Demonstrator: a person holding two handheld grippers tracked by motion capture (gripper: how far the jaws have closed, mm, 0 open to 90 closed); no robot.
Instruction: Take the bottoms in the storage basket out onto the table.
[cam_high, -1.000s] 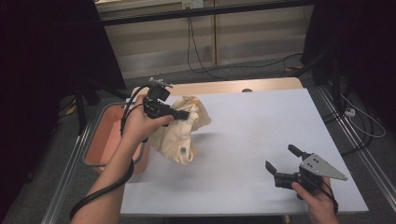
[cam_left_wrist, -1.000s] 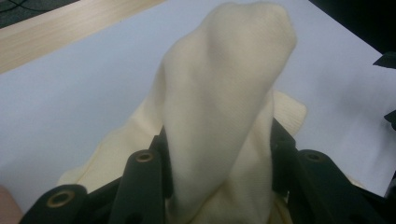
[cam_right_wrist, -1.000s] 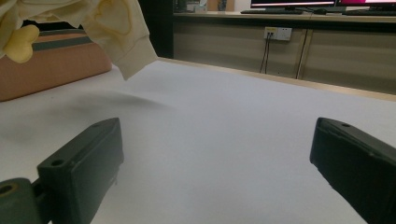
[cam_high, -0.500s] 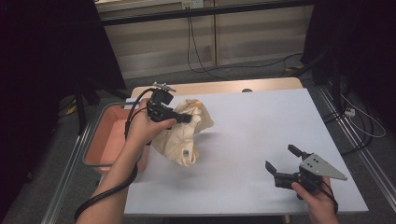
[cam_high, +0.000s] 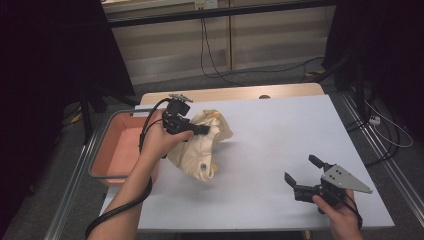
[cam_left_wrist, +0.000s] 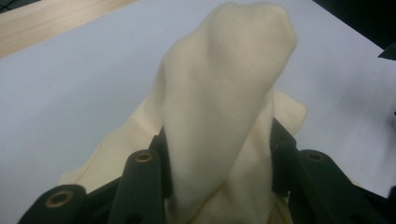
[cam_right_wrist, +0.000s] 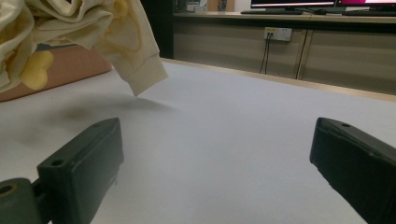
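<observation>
While left tongs (cam_high: 206, 130) pinch it, soft cream garment (cam_high: 200, 150), crumpled folds

I'm working in what looks like a lab or test room: a plain white-topped work table (cam_high: 280, 135), black cables (cam_high: 215, 55) trailing over the grey floor, wall sockets (cam_right_wrist: 277, 33), and computer monitors (cam_right_wrist: 322, 3) on a bench behind.

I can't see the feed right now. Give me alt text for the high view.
The left gripper is shut on a cream fabric garment, holding it bunched above the white table beside a salmon-pink tray. The right gripper rests open near the table's front right.
</observation>
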